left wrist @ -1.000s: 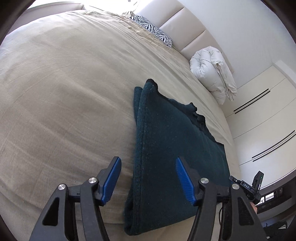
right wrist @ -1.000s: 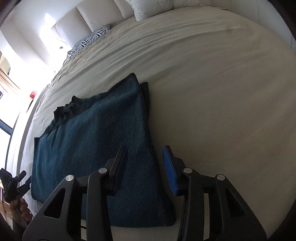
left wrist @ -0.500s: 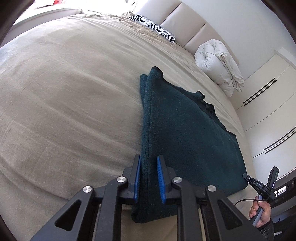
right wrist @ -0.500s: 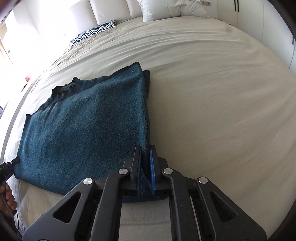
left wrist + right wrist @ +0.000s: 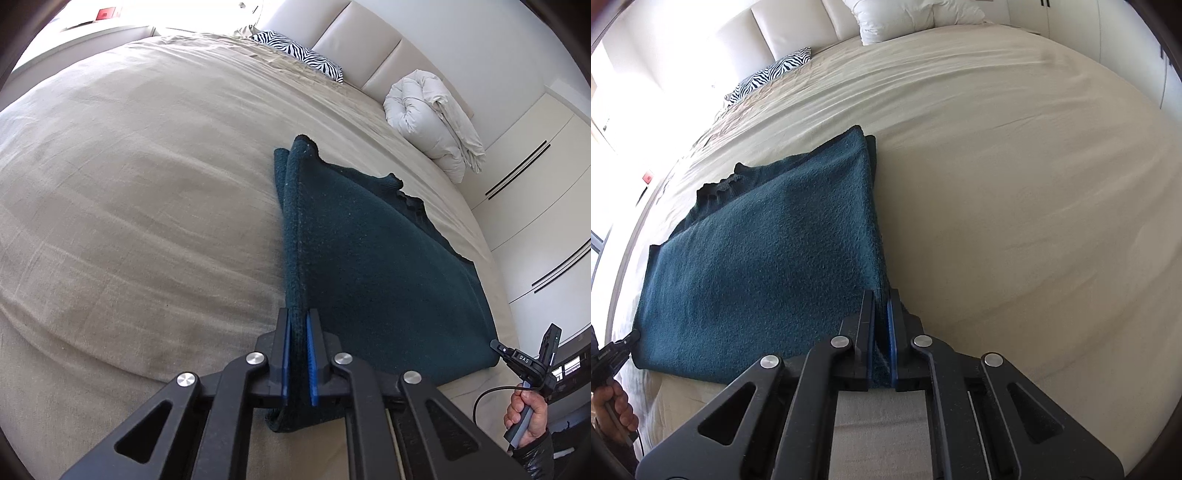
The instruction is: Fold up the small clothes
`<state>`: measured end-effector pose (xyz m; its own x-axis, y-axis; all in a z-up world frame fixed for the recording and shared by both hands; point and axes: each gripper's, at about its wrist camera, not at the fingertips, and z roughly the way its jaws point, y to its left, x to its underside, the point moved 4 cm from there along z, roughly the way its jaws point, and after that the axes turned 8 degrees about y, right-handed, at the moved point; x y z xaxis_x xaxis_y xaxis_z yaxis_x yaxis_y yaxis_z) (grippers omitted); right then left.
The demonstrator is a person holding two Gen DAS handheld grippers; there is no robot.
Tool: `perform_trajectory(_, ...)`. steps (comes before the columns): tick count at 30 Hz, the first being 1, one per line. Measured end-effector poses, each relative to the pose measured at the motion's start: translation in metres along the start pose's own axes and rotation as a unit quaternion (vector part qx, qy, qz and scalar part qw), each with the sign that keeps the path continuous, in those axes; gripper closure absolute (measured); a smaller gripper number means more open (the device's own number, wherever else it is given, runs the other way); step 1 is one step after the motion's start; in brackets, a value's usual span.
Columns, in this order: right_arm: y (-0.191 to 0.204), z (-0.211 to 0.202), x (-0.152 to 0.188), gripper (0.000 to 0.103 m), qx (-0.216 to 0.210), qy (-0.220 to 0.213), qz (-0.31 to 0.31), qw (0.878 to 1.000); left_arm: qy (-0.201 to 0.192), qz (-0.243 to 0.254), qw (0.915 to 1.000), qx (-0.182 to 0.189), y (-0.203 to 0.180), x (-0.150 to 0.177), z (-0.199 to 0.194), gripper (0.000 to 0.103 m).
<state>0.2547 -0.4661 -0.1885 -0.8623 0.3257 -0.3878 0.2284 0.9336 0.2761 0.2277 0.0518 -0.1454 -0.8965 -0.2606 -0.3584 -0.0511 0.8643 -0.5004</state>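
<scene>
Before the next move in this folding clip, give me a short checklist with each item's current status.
1. Left gripper shut on the near left edge of the dark green garment: ok; its jaws have just been closing.
2. Right gripper shut on the garment's near right corner: ok.
3. Both layers caught in each grip: cannot tell.
4. Garment lying flat on the bed, far end unbunched: ok, apart from the ribbed edge showing at the back.
5. Bed sheet kept out of the pads: cannot tell.
6. Path toward the far end free of the rolled duvet and zebra pillow: ok.
</scene>
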Motion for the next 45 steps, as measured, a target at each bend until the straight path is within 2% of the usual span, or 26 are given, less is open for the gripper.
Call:
perform_trajectory(20, -0.003, 0.015, 0.006, 0.098, -0.009, 0.015, -0.002, 1.0, -0.001, -0.013, 0.9999, 0.008, 0.013, 0.015, 0.0, 0.095)
perform_trajectory(25, -0.005, 0.015, 0.008, 0.098, -0.02, 0.009, 0.004, 1.0, -0.006, -0.001, 1.0, -0.008, 0.009, 0.019, -0.003, 0.095)
perform_trajectory(34, -0.007, 0.017, 0.011, 0.098, -0.027, 0.006, 0.005, 1.0, -0.008, -0.012, 0.9999, -0.003, 0.014, 0.024, -0.003, 0.095)
perform_trajectory(35, -0.007, 0.018, 0.011, 0.098, -0.026, 0.006, 0.005, 1.0, -0.008, -0.013, 0.9999, -0.002, 0.014, 0.023, -0.004, 0.094)
perform_trajectory(37, -0.007, 0.016, 0.011, 0.097, -0.024, 0.006, 0.004, 1.0, -0.011, -0.026, 0.9996, -0.002, 0.017, 0.021, -0.01, 0.081)
perform_trajectory(38, -0.008, 0.012, 0.01, 0.096, -0.023, 0.006, 0.009, 1.0, -0.015, -0.033, 0.9993, -0.004, 0.02, 0.02, -0.016, 0.08)
perform_trajectory(40, -0.015, 0.001, 0.009, 0.088, -0.013, -0.001, 0.036, 0.999, -0.04, -0.037, 0.9981, -0.028, 0.02, 0.017, -0.034, 0.068)
perform_trajectory(41, -0.02, -0.007, 0.008, 0.081, -0.008, -0.012, 0.051, 0.999, -0.056, -0.034, 0.9971, -0.04, 0.019, 0.015, -0.044, 0.066)
perform_trajectory(44, -0.028, -0.035, 0.006, 0.08, 0.006, -0.057, 0.081, 0.995, -0.082, -0.01, 0.9957, -0.042, 0.001, -0.001, -0.059, 0.065)
perform_trajectory(45, -0.025, -0.042, 0.003, 0.08, -0.004, -0.066, 0.082, 0.994, -0.084, 0.009, 0.9955, -0.042, -0.012, -0.008, -0.059, 0.061)
